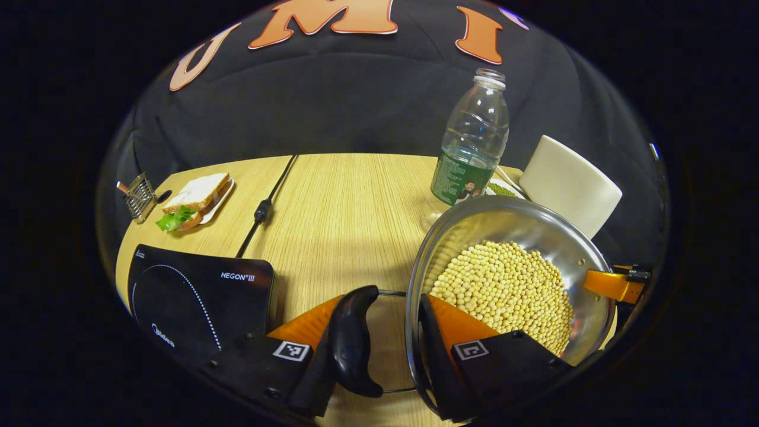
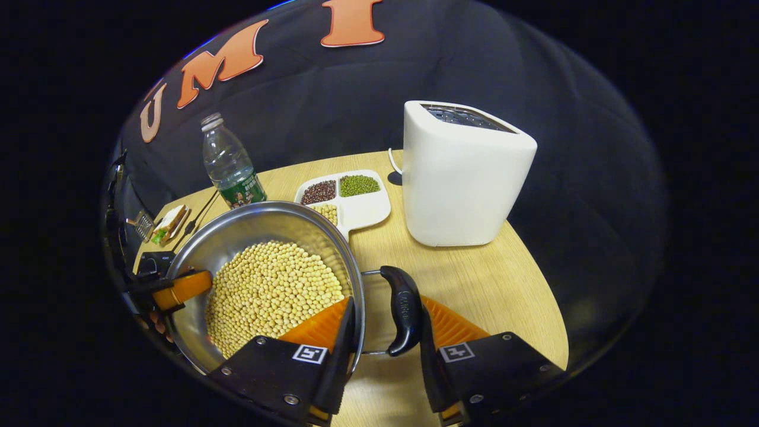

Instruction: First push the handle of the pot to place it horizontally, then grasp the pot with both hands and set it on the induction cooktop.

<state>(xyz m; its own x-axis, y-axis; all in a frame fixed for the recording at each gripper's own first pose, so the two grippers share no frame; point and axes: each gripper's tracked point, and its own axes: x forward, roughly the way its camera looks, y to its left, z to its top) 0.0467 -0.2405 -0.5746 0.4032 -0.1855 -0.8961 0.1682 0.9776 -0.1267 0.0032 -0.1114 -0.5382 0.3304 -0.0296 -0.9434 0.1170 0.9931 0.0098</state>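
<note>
Both grippers, left [image 1: 379, 350] and right [image 2: 382, 350], were clamped half-closed around the black side handles plus rim of the shiny steel pot of soybeans [image 1: 504, 284], held above the wooden table [image 1: 338, 201]

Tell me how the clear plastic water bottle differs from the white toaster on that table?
The clear plastic water bottle is see-through, slim and round, while the white toaster is opaque, wide and boxy. The bottle has no cap and holds a little water; the toaster has a slotted top and a white cord behind it. Both stand upright on the wooden table, beyond the steel pot of soybeans.
</note>
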